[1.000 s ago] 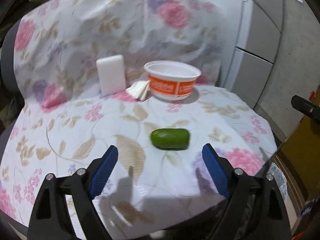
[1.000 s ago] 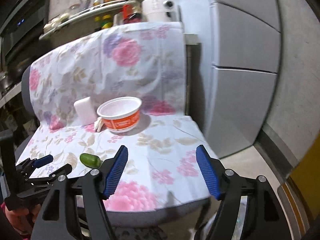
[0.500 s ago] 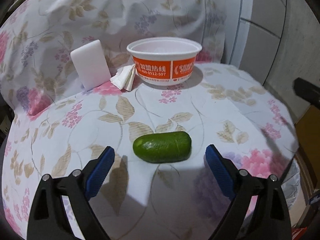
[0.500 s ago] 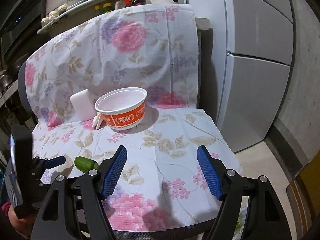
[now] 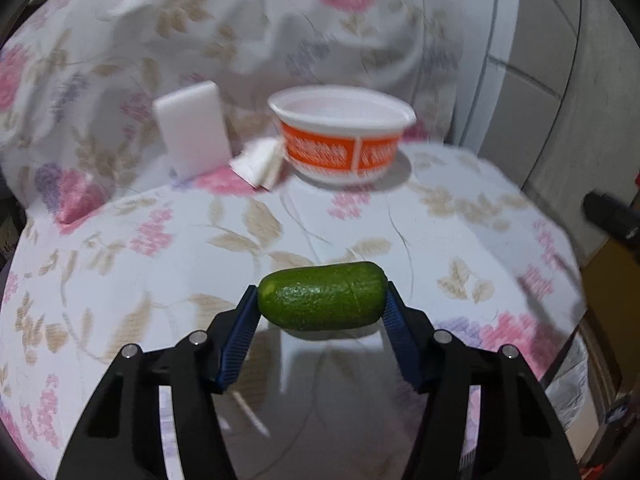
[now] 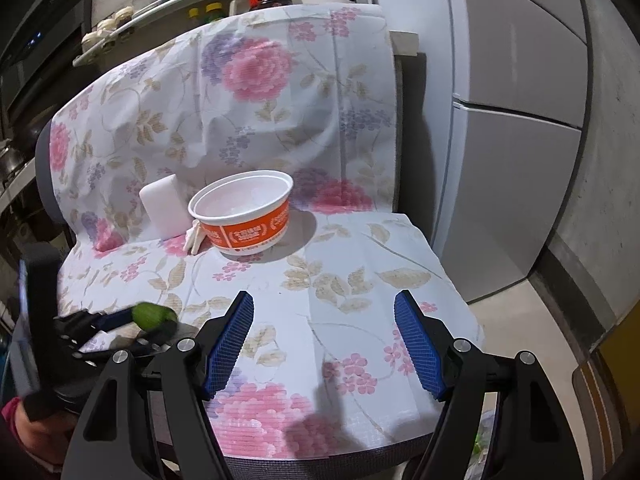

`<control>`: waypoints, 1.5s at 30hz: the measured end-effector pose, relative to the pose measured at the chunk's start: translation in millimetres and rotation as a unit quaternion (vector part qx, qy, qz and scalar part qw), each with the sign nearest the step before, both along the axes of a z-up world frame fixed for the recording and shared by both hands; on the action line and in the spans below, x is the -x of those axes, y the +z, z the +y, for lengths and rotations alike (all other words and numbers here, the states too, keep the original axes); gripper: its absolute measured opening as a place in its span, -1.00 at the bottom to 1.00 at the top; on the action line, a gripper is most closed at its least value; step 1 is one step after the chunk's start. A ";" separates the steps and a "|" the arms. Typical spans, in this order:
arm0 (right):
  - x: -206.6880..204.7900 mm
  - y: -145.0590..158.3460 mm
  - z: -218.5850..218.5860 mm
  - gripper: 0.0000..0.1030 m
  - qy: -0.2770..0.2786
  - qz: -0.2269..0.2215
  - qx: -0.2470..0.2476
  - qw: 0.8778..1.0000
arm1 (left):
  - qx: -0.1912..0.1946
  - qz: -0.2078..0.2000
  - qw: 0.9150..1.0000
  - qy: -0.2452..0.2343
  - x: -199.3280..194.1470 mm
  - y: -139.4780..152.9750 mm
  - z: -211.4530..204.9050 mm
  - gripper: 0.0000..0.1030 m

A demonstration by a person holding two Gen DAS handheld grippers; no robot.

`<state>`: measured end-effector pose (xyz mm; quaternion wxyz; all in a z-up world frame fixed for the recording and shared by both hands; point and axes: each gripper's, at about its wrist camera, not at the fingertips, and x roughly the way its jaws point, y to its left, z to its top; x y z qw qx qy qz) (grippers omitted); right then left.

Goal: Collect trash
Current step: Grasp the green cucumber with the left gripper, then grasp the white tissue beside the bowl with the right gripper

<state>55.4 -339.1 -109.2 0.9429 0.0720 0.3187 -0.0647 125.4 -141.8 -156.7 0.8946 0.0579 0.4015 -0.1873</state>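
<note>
My left gripper (image 5: 322,300) is shut on a short green cucumber piece (image 5: 322,296), its blue pads pressing on both ends, just above the floral-covered chair seat (image 5: 160,248). It also shows in the right wrist view, where the cucumber piece (image 6: 154,315) sits in the left gripper (image 6: 132,320) at the seat's left front. At the back of the seat stand an orange-and-white paper bowl (image 5: 342,132), a white sponge block (image 5: 192,134) and a folded white napkin (image 5: 260,162). My right gripper (image 6: 324,340) is open and empty over the seat's front right.
The chair back (image 6: 248,92) is draped in the same floral cloth. A grey fridge (image 6: 516,120) stands right of the chair. A shelf with bottles and jars (image 6: 192,4) is behind. A plastic bag (image 5: 572,380) lies on the floor at the right.
My left gripper has closed on the cucumber piece and lifted it slightly off the seat. The right gripper has moved closer over the seat and stays open.
</note>
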 end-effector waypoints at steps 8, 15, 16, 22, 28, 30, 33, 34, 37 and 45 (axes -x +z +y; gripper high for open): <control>-38.1 5.2 48.8 0.40 0.052 0.000 0.005 0.999 | 0.017 -0.031 0.997 0.068 -4.3 25.3 70.0 0.16; -101.3 -14.0 100.8 -0.34 0.107 0.036 -0.042 0.993 | 0.031 -0.054 0.991 0.116 -20.8 34.6 122.2 0.16; -108.7 -16.9 106.9 -0.34 0.110 0.041 -0.045 0.992 | 0.034 -0.052 0.991 0.121 -23.9 33.5 128.7 0.16; -164.3 -40.2 140.4 -0.31 0.111 0.076 -0.047 0.990 | 0.047 -0.037 0.989 0.136 -37.8 20.2 150.9 0.16; -203.1 -64.0 142.3 -0.31 0.071 0.106 -0.073 0.989 | 0.058 -0.022 0.988 0.139 -52.0 6.5 162.0 0.16; -210.8 -69.6 138.7 -0.19 0.053 0.111 -0.089 0.988 | 0.061 -0.018 0.988 0.140 -55.3 3.6 163.7 0.16; -220.7 -74.1 136.0 -0.06 0.037 0.114 -0.104 0.987 | 0.064 -0.015 0.988 0.140 -59.3 0.7 164.9 0.16; -223.0 -74.6 135.4 -0.06 0.034 0.114 -0.103 0.988 | 0.063 -0.015 0.988 0.140 -60.2 0.2 164.7 0.16; -227.8 -75.8 136.5 -0.29 0.027 0.115 -0.094 0.989 | 0.062 -0.014 0.988 0.139 -61.5 -0.5 163.1 0.16; -192.8 -50.4 144.9 -0.94 0.066 0.081 -0.050 0.993 | 0.051 -0.029 0.989 0.138 -47.6 13.2 155.3 0.16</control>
